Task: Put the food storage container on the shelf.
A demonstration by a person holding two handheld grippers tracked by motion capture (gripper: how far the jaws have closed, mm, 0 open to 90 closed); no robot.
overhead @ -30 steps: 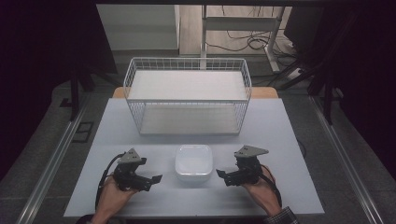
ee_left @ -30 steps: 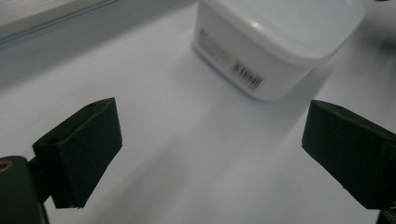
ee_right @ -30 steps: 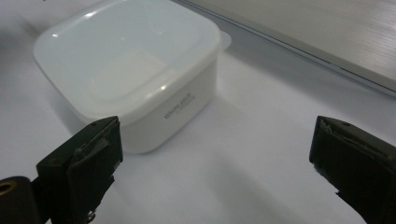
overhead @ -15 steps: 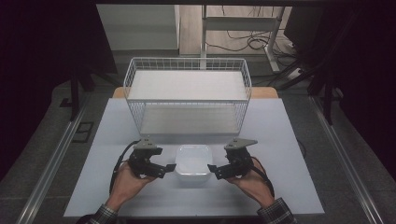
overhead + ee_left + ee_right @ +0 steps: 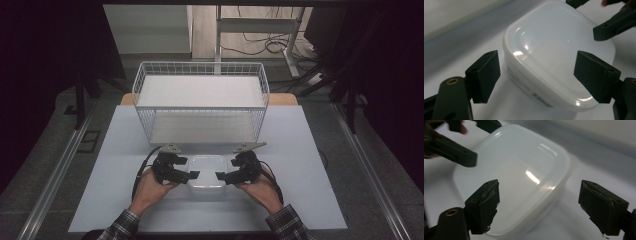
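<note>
Left gripper and right gripper are flanking a white lidded plastic container from opposite sides, each held in one of the person's hands. Both sets of jaws have just been closing and are standing apart, pads clear of the plastic; in the left gripper view a corner of the container is lying between the jaws, and likewise in the right gripper view. Behind them, a pale grey table is carrying a large white wire basket at its far side. Near the front edge, the container is sitting upright on the table, lid on, well apart from the basket.
</note>
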